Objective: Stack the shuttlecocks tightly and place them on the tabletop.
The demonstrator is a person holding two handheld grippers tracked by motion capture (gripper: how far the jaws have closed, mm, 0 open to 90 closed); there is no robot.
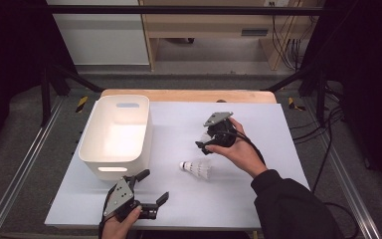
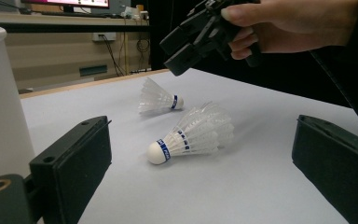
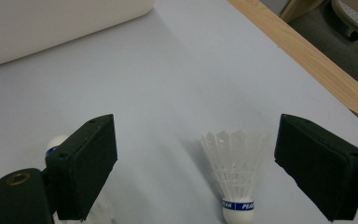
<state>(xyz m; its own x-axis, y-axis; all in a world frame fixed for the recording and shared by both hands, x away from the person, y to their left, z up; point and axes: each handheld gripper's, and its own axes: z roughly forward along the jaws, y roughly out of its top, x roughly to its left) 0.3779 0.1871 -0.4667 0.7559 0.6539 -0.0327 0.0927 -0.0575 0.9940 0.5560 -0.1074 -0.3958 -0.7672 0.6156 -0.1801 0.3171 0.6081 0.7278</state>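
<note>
Shuttlecock (image 3: 235, 184) hidden beneath right gripper (image 1: 210, 140) overhead

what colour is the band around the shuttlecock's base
Blue with white lettering, around the white cork of the shuttlecock. It shows best in the left gripper view.

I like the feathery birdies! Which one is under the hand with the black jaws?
The far shuttlecock, lying beneath the right gripper. The other shuttlecock lies closer to the left gripper, out in the open.

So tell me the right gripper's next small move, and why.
Probably lower the right gripper onto the farther white feathered shuttlecock and close. Its black jaws stand open with that shuttlecock lying untouched between them on the pale table, and the white plastic bin waits nearby.
</note>
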